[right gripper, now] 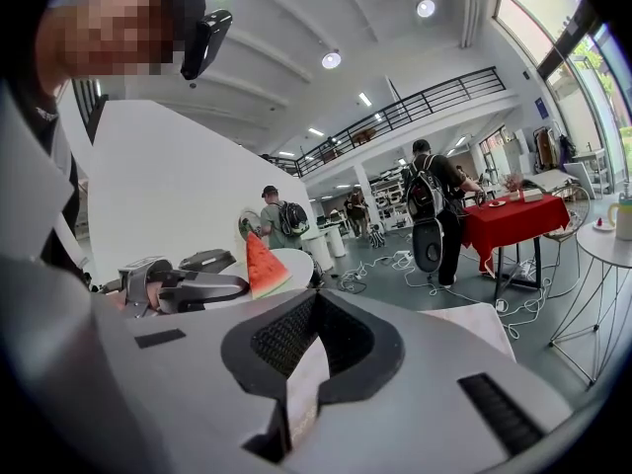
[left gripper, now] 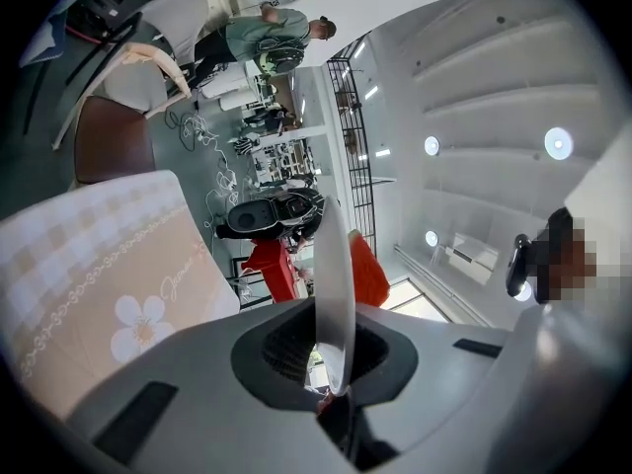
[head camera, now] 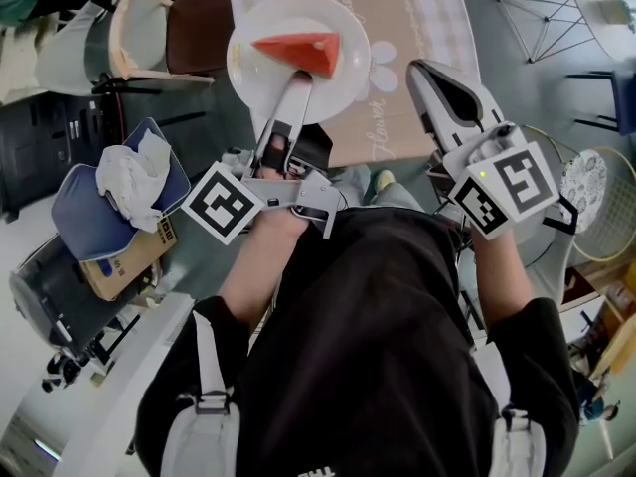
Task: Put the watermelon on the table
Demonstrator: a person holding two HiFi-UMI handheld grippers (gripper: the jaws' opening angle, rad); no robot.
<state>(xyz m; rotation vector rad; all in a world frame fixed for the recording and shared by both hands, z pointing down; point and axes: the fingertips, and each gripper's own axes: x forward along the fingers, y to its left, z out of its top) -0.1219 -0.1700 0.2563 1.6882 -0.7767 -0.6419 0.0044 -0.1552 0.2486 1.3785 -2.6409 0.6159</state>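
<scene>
Head view: left gripper (head camera: 297, 80) clamps plate (head camera: 246, 68) bearing watermelon (head camera: 303, 52) at table (head camera: 422, 23), chair (head camera: 195, 34) beside; right gripper (head camera: 422, 74) closed.

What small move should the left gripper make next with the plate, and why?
Probably lower the plate flat onto the tablecloth. The left gripper is clamped on its rim, the watermelon slice lies on it, and it seems to hang above the cloth, not set down.
</scene>
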